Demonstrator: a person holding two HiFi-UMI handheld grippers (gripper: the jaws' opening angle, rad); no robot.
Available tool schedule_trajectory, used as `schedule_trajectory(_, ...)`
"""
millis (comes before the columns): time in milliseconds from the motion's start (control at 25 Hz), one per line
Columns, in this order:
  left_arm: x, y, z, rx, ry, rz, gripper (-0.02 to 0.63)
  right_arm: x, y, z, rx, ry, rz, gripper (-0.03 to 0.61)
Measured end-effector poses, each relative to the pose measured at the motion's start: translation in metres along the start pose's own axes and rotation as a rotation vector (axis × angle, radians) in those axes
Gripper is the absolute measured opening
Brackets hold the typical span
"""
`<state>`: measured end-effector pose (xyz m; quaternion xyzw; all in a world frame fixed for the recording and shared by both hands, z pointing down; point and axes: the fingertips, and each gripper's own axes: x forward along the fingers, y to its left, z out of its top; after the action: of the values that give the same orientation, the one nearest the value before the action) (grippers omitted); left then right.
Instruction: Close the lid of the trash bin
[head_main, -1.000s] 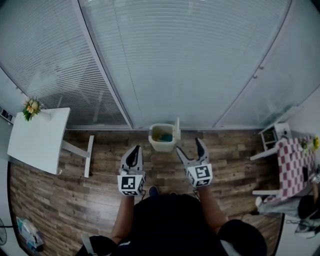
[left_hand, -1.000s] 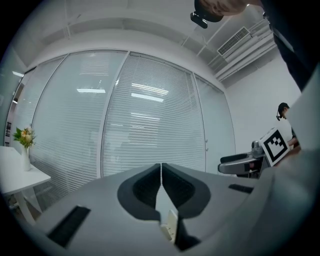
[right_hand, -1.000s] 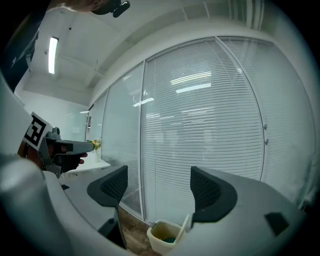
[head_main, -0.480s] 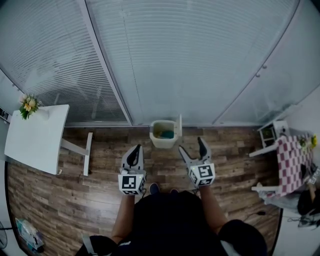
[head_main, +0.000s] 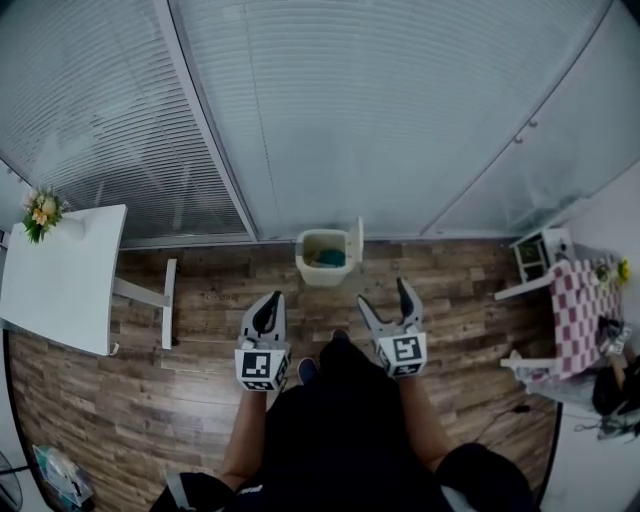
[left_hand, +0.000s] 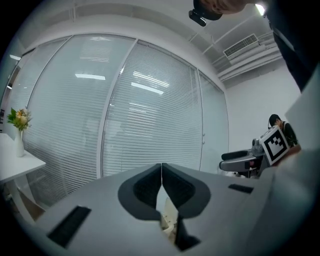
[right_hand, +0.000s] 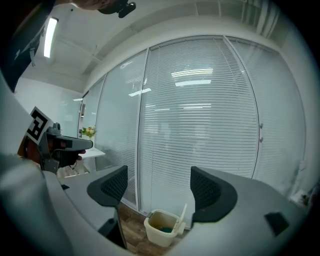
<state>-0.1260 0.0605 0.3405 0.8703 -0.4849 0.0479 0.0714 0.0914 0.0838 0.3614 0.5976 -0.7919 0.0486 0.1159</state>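
A small cream trash bin stands on the wooden floor against the glass wall with blinds. Its lid stands upright on the bin's right side, and something blue-green lies inside. My left gripper is held above the floor short of the bin and to its left, jaws shut with nothing between them. My right gripper is short of the bin and to its right, jaws wide open and empty. In the left gripper view only a sliver of the bin shows behind the shut jaws.
A white table with a vase of flowers stands at the left, its leg frame on the floor beside it. At the right are a checkered-cloth table, a white chair and a seated person. My feet show below.
The head view has shifted: the bin now sits slightly higher and further from the grippers. Both grippers keep their poses, left shut and right open.
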Motion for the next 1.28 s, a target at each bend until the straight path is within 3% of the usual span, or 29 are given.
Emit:
schedule_trajectory(280, 0.020, 0.005, -0.008, 0.027, 0.030, -0.032, 0.008, 0.030, -0.030, -0.021, 0.081, 0.034, -0.051, 0.357)
schedule_trajectory(480, 0.037, 0.011, -0.002, 0.029, 0.049, -0.041, 0.008, 0.058, -0.032, -0.028, 0.104, 0.082, -0.040, 0.357)
schedule_trajectory(840, 0.069, 0.009, -0.024, -0.046, 0.096, -0.064, 0.008, 0.089, -0.045, -0.077, 0.166, 0.205, -0.020, 0.357)
schedule_trajectory(1040, 0.089, 0.025, -0.038, -0.044, 0.162, -0.010, 0.008, 0.108, -0.062, -0.108, 0.190, 0.245, -0.029, 0.356)
schedule_trajectory(1280, 0.123, 0.033, -0.063, -0.083, 0.158, -0.059, 0.008, 0.152, -0.092, -0.144, 0.233, 0.278, -0.057, 0.356)
